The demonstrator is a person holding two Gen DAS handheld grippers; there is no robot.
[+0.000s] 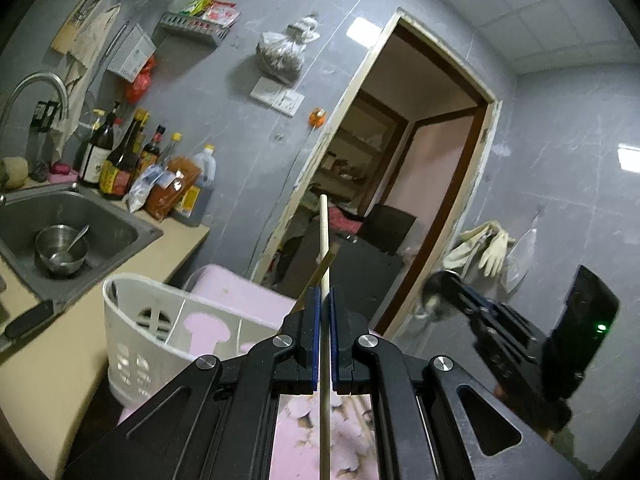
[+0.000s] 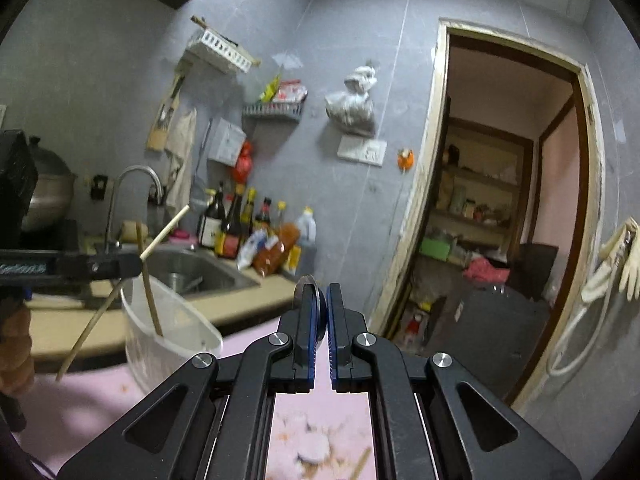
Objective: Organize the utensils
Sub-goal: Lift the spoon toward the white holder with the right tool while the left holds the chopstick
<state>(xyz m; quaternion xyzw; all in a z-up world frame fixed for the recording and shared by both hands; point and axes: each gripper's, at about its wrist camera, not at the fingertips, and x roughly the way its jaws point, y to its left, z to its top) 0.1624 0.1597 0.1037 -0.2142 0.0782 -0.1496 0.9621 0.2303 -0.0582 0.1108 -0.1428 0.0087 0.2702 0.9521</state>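
Note:
My left gripper [image 1: 324, 300] is shut on a pale chopstick [image 1: 324, 240] that points up and away; a second, darker chopstick [image 1: 320, 276] leans beside it. In the right wrist view the left gripper [image 2: 136, 262] holds the pale chopstick [image 2: 164, 234] above the white slotted utensil basket [image 2: 172, 336], and the dark chopstick [image 2: 150, 300] stands in the basket. My right gripper [image 2: 320, 300] is shut on a metal spoon [image 2: 306, 284]; its bowl also shows in the left wrist view [image 1: 438, 296]. The basket [image 1: 148, 340] stands on a pink cloth [image 1: 248, 292].
A steel sink [image 1: 80, 216] holds a metal bowl with a spoon [image 1: 62, 248]. Sauce bottles and packets [image 1: 140, 172] crowd the counter behind it. A black-handled knife [image 1: 28, 324] lies at the counter's left edge. An open doorway [image 1: 400, 184] is ahead, gloves [image 1: 484, 248] hang right.

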